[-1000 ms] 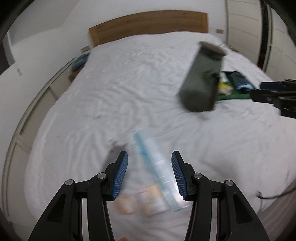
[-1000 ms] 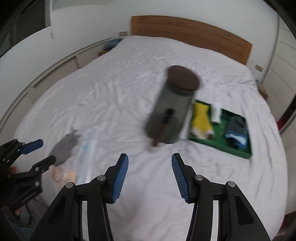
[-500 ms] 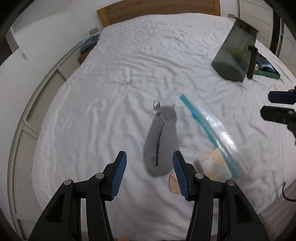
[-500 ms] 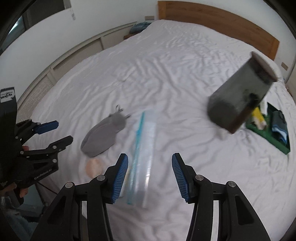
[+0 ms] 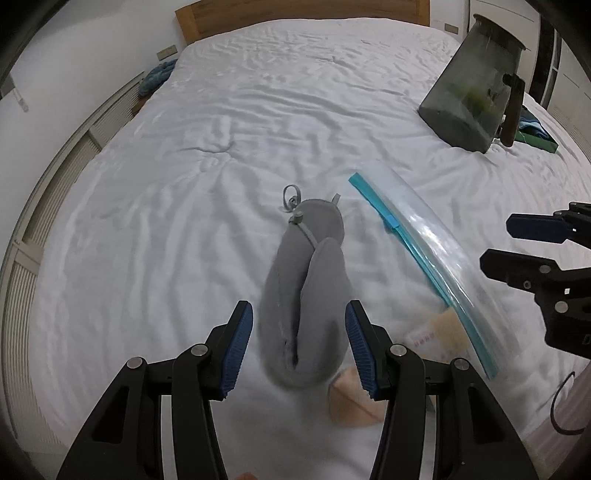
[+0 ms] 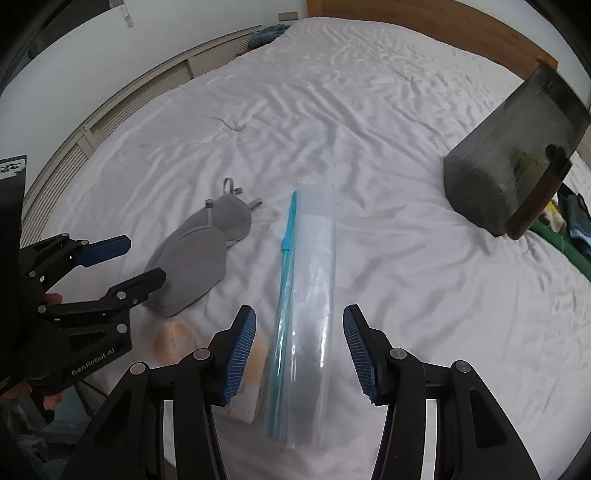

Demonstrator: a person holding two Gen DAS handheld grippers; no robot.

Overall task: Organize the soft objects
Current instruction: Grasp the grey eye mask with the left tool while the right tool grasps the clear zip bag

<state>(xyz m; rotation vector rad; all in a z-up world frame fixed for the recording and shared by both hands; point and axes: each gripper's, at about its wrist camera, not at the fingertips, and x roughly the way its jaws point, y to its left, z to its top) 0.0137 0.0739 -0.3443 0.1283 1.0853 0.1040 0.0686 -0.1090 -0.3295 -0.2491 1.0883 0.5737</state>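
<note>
While both hands leaned over the foot of the bed (image 5: 258, 110), the left tongs (image 5: 299, 349) hung with their blue pads spread on either side of a folded grey bra (image 5: 306, 295), not pressing it; the bra lay flat on the white sheet, its strap loop pointing toward twelve o'clock. At about four o'clock from the bra, touching its near end, sat a peach-coloured pad (image 5: 351, 402), blurred, and I could not tell what it was.

The right tongs (image 6: 299, 354) stood open as well, straddling a clear zip bag (image 6: 310, 295) with a teal sliding closure along its left edge. The bag lay lengthwise between the pads without touching them, just beside the bra at its three o'clock.

Farther up the bed, at two o'clock from the bag, stood a dark smoky container (image 6: 513, 158) with a brown handle. Behind it a green tray (image 6: 569, 251) held folded cloths in yellow and blue. A blue bundle (image 5: 155, 75) rested beside the bed near the wooden headboard (image 5: 295, 14).
</note>
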